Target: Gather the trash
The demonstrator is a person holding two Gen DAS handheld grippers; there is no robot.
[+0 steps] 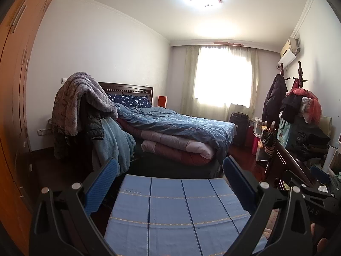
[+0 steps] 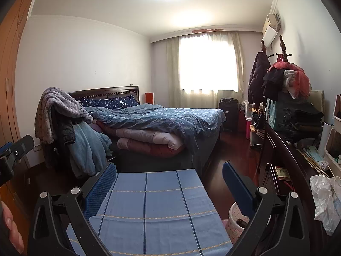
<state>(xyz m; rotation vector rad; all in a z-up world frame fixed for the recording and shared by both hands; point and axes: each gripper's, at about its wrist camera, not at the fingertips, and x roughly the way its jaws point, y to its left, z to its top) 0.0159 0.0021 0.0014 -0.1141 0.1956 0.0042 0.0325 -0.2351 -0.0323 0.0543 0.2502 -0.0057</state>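
Both grippers spread, empty: left gripper (image 1: 170, 183), right gripper (image 2: 169, 183) over blue checked cloth (image 2: 149, 202). Right wrist view only: crumpled plastic bag (image 2: 325, 200) at 3 o'clock on dresser (image 2: 298, 170); pink bin (image 2: 235, 221) at 5 o'clock.

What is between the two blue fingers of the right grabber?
A blue checked cloth lies between and below the open right gripper fingers, not gripped. The right wrist view shows this.

Right gripper's frame hides most of the bin (image 2: 235, 224).
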